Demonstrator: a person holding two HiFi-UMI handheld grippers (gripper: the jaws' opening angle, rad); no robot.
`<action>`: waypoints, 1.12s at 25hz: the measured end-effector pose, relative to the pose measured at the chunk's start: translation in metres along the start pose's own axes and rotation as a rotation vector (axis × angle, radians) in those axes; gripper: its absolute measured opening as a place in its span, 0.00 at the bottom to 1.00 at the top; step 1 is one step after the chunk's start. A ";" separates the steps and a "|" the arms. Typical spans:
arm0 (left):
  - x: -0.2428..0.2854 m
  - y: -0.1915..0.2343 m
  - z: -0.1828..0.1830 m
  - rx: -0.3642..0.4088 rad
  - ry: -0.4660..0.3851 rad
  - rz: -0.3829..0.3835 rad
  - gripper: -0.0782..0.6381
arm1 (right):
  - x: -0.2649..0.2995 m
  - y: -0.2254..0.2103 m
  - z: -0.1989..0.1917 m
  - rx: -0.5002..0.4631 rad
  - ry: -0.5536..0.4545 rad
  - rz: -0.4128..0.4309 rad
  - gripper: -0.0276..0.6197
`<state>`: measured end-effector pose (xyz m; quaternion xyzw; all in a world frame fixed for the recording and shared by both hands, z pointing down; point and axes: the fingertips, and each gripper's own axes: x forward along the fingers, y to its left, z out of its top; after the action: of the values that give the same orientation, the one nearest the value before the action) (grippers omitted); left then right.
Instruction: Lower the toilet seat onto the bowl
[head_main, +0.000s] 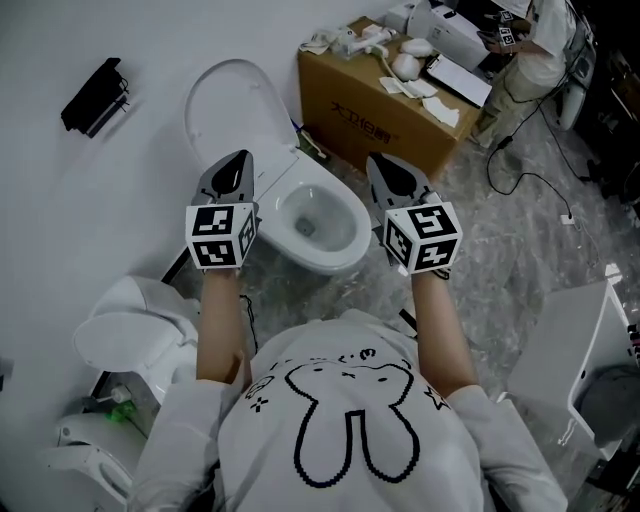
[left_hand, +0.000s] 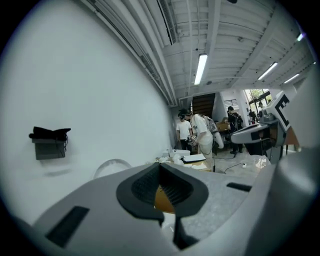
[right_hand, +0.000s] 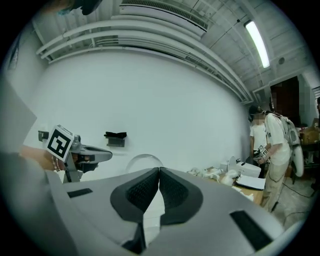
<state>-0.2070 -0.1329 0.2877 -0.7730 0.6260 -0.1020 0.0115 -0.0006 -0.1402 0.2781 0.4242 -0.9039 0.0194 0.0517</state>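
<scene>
A black bracket (head_main: 95, 95) hangs on the wall (head_main: 60, 200); clutter (head_main: 405, 65) tops a cardboard box (head_main: 370, 125).

The grey right gripper (right_hand: 159, 171) sits bottom centre, its black ribbed pads (right_hand: 141, 192) pressed tip to tip with nothing between. Right above pokes the upright rounded white toilet seat (right_hand: 144, 161), against a plain white wall (right_hand: 165, 95). Mid left there's the left gripper (right_hand: 107, 154), a small black wall holder (right_hand: 115, 138) just past it, and a person in a white shirt (right_hand: 278, 150) far right.

Head view: steeply down, close over toilet bowl (head_main: 320, 225). Gripper views: low, level, facing wall (left_hand: 75, 75); shared: raised seat (left_hand: 112, 167), black bracket (left_hand: 49, 142).
</scene>
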 end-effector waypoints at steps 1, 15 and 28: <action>-0.003 0.001 0.007 0.007 -0.015 0.012 0.12 | 0.000 0.000 0.004 -0.006 -0.005 0.007 0.09; -0.040 0.003 0.085 0.073 -0.180 0.112 0.12 | -0.015 -0.013 0.069 -0.124 -0.135 0.041 0.09; -0.077 0.010 0.118 0.142 -0.242 0.206 0.12 | -0.026 -0.014 0.097 -0.142 -0.215 0.033 0.09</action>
<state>-0.2120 -0.0731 0.1598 -0.7087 0.6872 -0.0502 0.1517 0.0193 -0.1367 0.1784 0.4040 -0.9102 -0.0895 -0.0160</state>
